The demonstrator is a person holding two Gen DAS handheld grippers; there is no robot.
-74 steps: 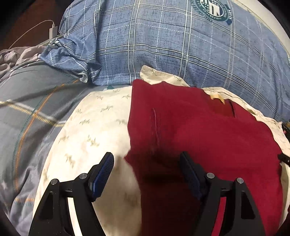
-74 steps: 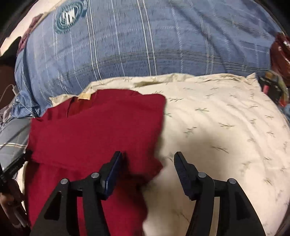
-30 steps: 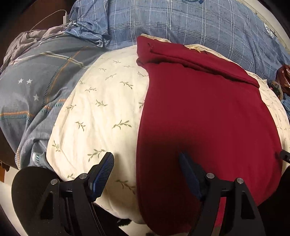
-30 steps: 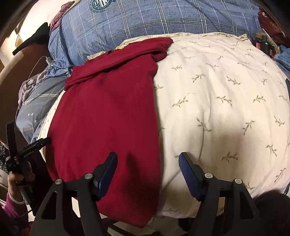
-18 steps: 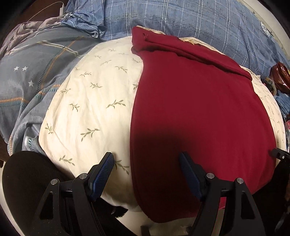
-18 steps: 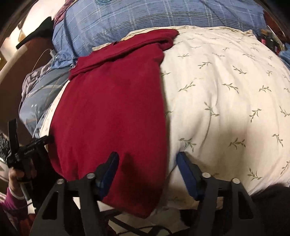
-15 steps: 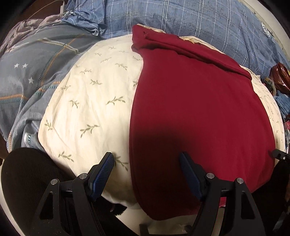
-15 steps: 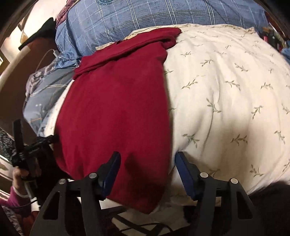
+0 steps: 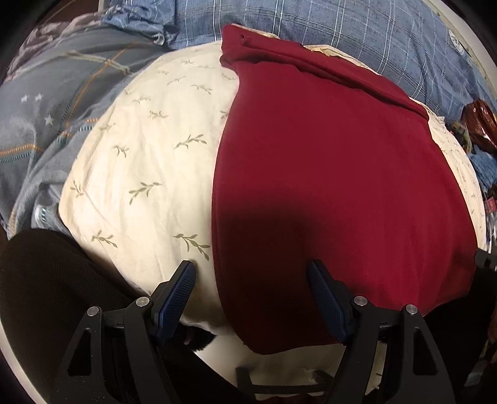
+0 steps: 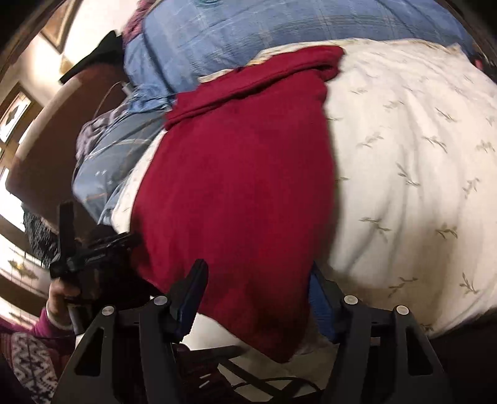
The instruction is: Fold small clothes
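We have the red garment [image 9: 335, 174] spread as a long strip over the cream leaf-print pillow [image 9: 146, 174], filling the centre and right of the left wrist view, its far end already doubled over near the blue checked bedding [image 9: 357, 28] at the top of the frame; we judge the pillow serves as a soft, raised folding surface. Our left gripper [image 9: 251, 289] hangs at the bottom centre with its jaws wide apart and nothing in them, straddling the garment's near left edge, probably so we can pinch that edge next. In the right wrist view our right gripper [image 10: 257, 289] sits at the bottom centre over the garment's near end [image 10: 248, 202]; its jaws have just been closing a little, the cloth lies between them, yet we see no pinch.
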